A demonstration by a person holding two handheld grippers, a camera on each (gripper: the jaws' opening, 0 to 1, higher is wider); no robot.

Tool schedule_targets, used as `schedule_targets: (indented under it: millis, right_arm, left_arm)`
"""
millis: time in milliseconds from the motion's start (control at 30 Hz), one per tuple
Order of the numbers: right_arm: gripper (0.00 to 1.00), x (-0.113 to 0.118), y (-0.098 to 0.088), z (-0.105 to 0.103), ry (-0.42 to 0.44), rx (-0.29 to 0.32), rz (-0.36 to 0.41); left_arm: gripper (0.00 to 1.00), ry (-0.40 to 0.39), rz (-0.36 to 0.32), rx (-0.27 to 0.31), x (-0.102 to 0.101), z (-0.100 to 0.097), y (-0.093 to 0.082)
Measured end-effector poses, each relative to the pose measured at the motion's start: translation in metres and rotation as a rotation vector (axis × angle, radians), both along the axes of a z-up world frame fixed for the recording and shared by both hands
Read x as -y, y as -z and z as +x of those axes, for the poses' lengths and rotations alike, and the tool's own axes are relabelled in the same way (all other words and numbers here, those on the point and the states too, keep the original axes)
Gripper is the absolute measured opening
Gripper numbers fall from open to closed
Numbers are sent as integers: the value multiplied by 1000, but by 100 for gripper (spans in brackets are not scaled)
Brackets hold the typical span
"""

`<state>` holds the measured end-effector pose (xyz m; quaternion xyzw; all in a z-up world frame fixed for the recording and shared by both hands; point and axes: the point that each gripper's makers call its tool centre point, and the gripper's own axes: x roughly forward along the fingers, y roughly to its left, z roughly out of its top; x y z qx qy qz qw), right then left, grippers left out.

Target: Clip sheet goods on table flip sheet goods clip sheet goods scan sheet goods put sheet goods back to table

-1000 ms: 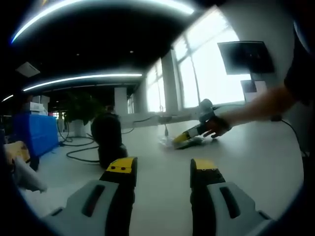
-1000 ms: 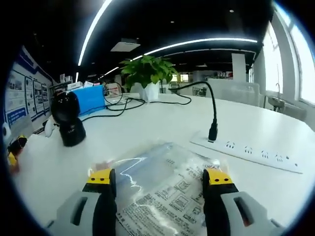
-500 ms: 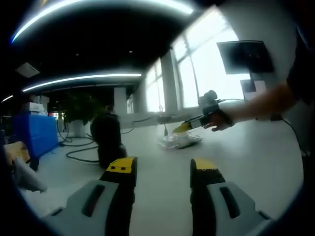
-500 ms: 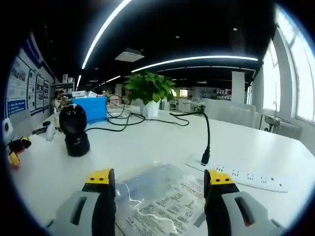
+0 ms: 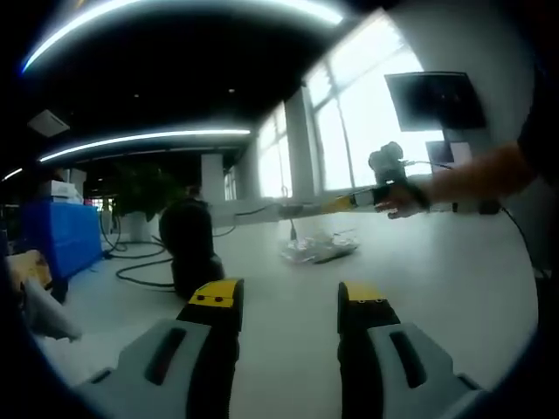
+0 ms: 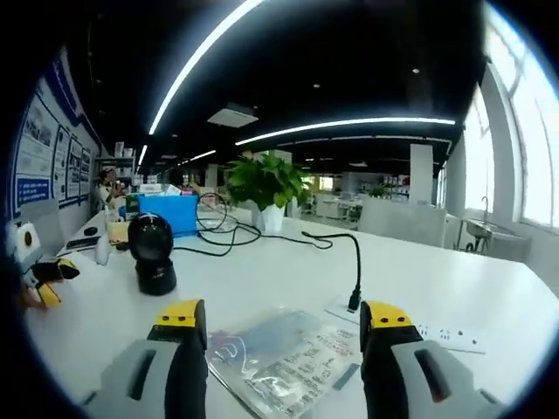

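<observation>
The sheet goods, a clear plastic bag (image 6: 284, 358) with printed text, lies flat on the white table (image 6: 262, 279). My right gripper (image 6: 282, 319) hovers above its near part, open, with nothing between the jaws. In the left gripper view the same bag (image 5: 319, 249) lies mid-table, and the right gripper (image 5: 349, 202) hangs above it in a person's hand (image 5: 410, 196). My left gripper (image 5: 288, 297) is open and empty, low over the table. The black scanner (image 5: 192, 249) stands just beyond its left jaw, and the right gripper view has the scanner (image 6: 155, 262) to the left of the bag.
A white power strip (image 6: 419, 330) with a black cable plugged in lies right of the bag. A potted plant (image 6: 262, 179) and a blue box (image 6: 166, 214) stand at the back. Cables trail between them. A yellow-and-black object (image 6: 44, 284) sits at the left edge.
The right gripper has lifted up and back from the bag, which stays flat on the table. The left gripper has not moved.
</observation>
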<state>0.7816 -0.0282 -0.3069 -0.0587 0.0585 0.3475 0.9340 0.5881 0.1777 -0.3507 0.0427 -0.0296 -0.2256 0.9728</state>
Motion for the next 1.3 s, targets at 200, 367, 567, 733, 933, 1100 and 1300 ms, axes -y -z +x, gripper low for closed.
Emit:
schedule_targets:
  millis: [200, 367, 567, 733, 933, 1100, 1300]
  right_arm:
    - [65, 9, -28, -12, -11, 13, 76]
    - [64, 9, -32, -24, -26, 41, 59]
    - [64, 12, -39, -41, -36, 56, 60]
    - [63, 28, -51, -55, -5, 73, 85]
    - [61, 49, -59, -74, 31, 87, 101]
    - [61, 71, -53, -99, 60, 109, 100]
    - [59, 93, -45, -119, 95, 117, 114]
  left_arm:
    - [36, 5, 4, -1, 2, 0, 0]
    - [36, 0, -9, -1, 0, 0, -1]
    - [36, 7, -8, 3, 1, -1, -1]
    - [36, 1, -4, -1, 0, 0, 0]
    - [36, 14, 4, -3, 3, -2, 1]
    - [36, 14, -5, 1, 3, -3, -1]
    - [36, 18, 1, 3, 4, -3, 0]
